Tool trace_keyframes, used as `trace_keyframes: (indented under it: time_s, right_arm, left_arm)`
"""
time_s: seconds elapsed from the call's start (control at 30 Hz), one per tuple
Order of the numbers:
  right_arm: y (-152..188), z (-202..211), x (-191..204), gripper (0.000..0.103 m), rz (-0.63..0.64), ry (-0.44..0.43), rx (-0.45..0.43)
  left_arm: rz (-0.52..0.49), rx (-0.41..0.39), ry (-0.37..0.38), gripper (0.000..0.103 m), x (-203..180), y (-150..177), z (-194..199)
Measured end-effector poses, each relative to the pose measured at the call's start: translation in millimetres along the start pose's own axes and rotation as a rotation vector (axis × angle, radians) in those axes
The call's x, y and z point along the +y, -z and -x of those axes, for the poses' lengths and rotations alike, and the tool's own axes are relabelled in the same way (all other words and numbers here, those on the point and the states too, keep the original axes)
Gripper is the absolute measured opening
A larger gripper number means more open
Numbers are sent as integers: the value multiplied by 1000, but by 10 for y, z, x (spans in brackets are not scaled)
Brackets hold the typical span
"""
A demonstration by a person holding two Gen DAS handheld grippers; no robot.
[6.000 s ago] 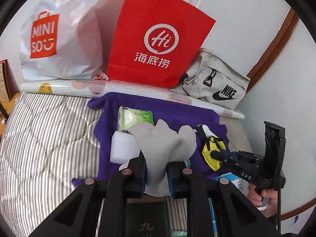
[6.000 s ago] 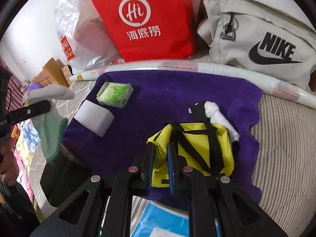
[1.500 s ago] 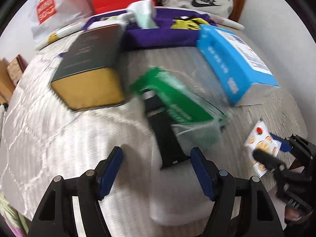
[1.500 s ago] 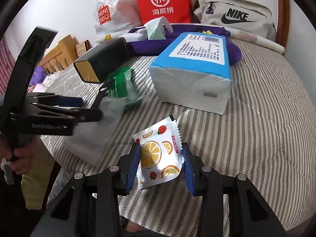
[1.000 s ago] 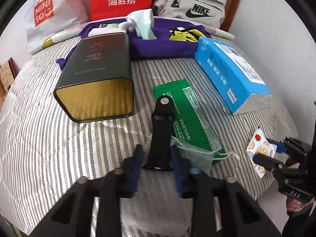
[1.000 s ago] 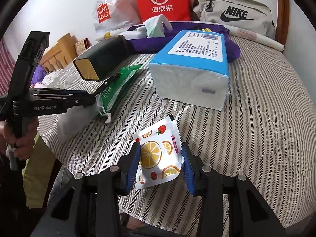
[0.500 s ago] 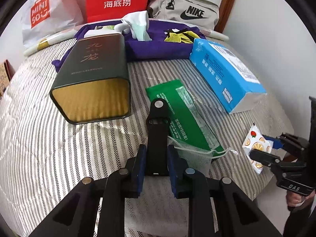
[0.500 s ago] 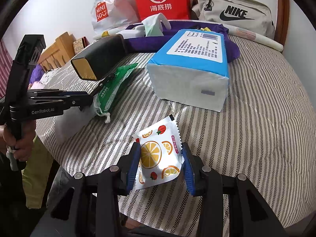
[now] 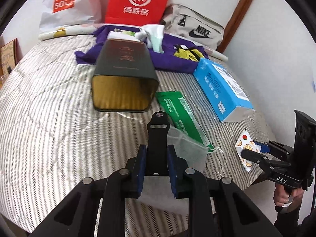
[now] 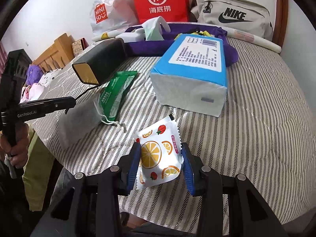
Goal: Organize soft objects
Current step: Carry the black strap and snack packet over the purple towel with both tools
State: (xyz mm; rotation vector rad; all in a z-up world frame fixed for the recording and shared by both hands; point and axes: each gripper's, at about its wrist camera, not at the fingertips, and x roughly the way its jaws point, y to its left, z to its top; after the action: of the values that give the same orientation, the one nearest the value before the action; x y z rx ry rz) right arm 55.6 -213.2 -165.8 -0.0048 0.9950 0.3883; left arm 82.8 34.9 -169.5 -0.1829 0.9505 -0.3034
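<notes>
Right now the left gripper (image 9: 156, 159) is clamped on a black strap (image 9: 158, 138) that sticks up toward 12 o'clock from its jaws, over the striped bed (image 9: 49, 128); the strap looks light, rubbery and bendy, so a hold near its lower end seems sound. At 4 o'clock in the left view, the right gripper (image 10: 161, 161) pinches a fruit-print sachet (image 10: 158, 154) by its side edges; the glossy film is probably slick and crushable. Soft things already lie on the purple cloth (image 9: 169, 45) at 12 o'clock, beyond the dark tin (image 9: 124, 75)
</notes>
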Motion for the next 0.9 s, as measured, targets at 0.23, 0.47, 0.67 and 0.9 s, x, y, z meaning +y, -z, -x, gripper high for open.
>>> trace_keyframes:
  time_s: [0.23,0.47,0.67,0.9]
  right_arm:
    - [-86,79,54,40,12,-21,-5]
    - [-244,276,121,40,21,-48,-34]
    - [-429,428,145,40,35,-48,-67]
    - [-730,534,118,40,41,-40,-100]
  left_arm:
    - [42,-29,14,20,126,-16,161]
    - [44,-71,29,20,111,-101,409]
    - [35,-102,32,20,66,-222,569]
    - [17,-135,33,20,-4,-491,705]
